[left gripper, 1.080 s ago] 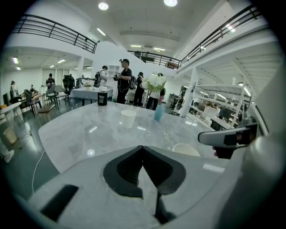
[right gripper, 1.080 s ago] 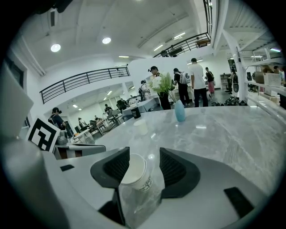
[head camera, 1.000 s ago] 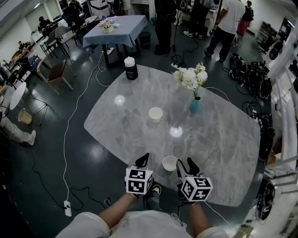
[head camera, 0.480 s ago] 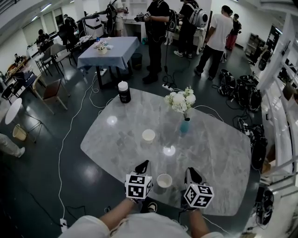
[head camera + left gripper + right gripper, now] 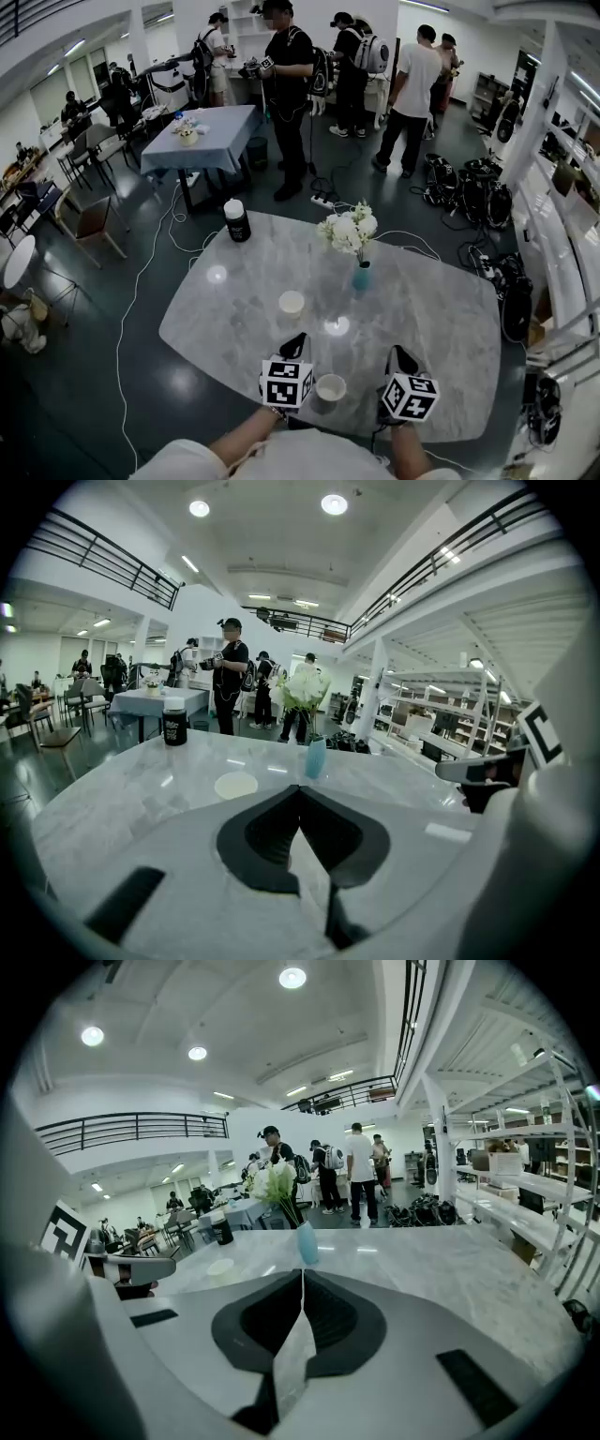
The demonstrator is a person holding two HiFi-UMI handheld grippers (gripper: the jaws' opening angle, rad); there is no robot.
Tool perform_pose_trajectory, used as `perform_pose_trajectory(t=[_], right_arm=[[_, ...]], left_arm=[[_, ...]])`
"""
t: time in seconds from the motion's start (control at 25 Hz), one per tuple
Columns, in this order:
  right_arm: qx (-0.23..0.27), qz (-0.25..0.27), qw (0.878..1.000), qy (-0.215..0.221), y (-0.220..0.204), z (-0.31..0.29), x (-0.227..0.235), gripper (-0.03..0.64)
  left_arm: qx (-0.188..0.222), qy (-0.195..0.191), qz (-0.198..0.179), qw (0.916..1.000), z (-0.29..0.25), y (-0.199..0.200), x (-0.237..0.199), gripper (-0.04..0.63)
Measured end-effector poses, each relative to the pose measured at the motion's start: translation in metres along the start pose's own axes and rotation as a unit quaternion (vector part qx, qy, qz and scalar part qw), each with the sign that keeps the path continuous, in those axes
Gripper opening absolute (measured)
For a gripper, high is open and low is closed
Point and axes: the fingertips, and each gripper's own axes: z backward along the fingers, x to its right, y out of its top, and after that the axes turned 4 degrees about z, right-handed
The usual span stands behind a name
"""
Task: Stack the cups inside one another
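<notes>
Two pale paper cups stand apart on the marble table (image 5: 450, 309). The far cup (image 5: 292, 302) sits mid-table and also shows as a far cup (image 5: 235, 785) in the left gripper view and a small far cup (image 5: 221, 1267) in the right gripper view. The near cup (image 5: 330, 387) stands upright by the front edge, between my grippers and touching neither. My left gripper (image 5: 297, 345) is shut and empty just left of it, its tips (image 5: 300, 787) meeting. My right gripper (image 5: 401, 356) is further right, its jaws closing to a shut line (image 5: 302, 1272) with nothing between them.
A blue vase (image 5: 361, 277) of white flowers stands behind the far cup, and a black jar (image 5: 236, 221) stands at the table's far left edge. Several people stand beyond the table. Cables and bags lie on the floor at the right.
The right gripper was open beside the near cup; now it is shut and has drawn away to the right. Both grippers have lifted back. The cups have not moved on the table.
</notes>
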Motion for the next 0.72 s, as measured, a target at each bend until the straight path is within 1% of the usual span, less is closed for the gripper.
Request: perform_pose_trajectory(t=[0.4,0.56,0.72], right_arm=[[-0.004,-0.009,1.0,-0.01,-0.002,-0.01,-0.003,0.014],[-0.007,-0.01,1.0,-0.01,-0.003,-0.011,-0.004,0.014],[-0.01,-0.014,1.0,-0.011,-0.006,-0.01,-0.007,0.014]], left_arm=[[-0.014,-0.025,-0.019,0.9994,-0.013,-0.005,-0.001,-0.006],[-0.016,-0.027,-0.007,0.9995,-0.014,-0.006,-0.002,-0.006],[-0.016,-0.021,-0.006,0.9996,-0.011,-0.007,-0.008,-0.006]])
